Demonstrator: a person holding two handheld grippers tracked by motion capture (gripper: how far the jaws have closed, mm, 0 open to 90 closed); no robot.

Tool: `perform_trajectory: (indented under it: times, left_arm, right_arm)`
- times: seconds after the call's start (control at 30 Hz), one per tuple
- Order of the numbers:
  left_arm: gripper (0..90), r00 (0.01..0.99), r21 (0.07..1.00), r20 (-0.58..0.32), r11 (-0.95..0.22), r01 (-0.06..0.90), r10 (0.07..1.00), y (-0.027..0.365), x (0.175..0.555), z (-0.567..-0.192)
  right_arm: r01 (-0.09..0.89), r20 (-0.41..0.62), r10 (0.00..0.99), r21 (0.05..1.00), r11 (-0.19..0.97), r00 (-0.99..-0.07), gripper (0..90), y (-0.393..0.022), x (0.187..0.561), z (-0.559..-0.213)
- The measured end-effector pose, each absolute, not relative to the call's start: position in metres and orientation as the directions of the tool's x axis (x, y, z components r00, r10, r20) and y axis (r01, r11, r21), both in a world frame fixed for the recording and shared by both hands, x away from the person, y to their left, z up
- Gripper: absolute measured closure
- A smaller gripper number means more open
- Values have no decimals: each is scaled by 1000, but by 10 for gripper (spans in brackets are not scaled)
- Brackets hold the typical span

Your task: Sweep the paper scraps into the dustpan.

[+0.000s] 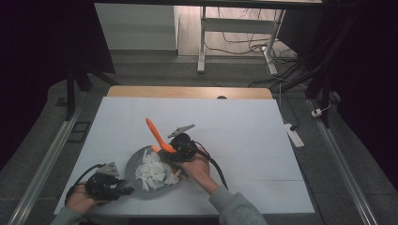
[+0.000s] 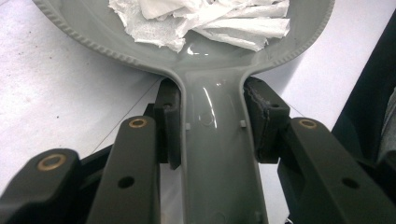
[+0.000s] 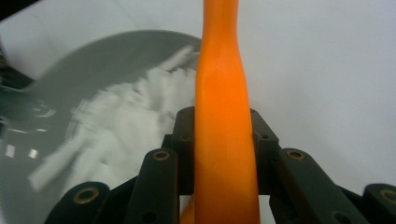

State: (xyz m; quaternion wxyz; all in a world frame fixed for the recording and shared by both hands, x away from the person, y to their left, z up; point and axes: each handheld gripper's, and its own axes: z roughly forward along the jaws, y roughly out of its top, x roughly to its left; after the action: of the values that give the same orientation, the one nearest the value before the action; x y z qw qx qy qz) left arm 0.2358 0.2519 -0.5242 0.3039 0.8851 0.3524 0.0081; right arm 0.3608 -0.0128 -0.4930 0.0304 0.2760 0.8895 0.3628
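Gripping the grey pan's (image 1: pixel 150 176) handle, the left tool (image 1: pixel 123 187) steadies it on the white desk (image 1: pixel 244 126). The right tool (image 1: pixel 165 151) clamps an orange spatula (image 1: pixel 157 133) beside it, above paper scraps (image 1: pixel 152 172) in the pan.

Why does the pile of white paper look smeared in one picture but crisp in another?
Right gripper view: the torn white paper and grey plastic pan are streaked, likely motion blur. Left gripper view: both are sharp, and glare shines on the pan's handle. High view: dim room, bright tabletop.
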Motion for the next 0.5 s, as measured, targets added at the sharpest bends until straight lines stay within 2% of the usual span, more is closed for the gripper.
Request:
perform_trajectory:
  times: [0.13,0.23,0.5]
  left_arm:
    - [613,749,545,-203,-563,621,631,252,236,-524]
    - [613,747,546,-202,-561,622,633,252,236,-525]
    - [614,744,574,-209,-537,619,634,252,236,-526]
  right_arm:
    - [461,180,483,685,564,-857,699,0,351,-488]
    - [433,159,469,705,561,-869,699,4,346,-480]
    - [442,165,524,768,463,-836,699,-24,361,-466]
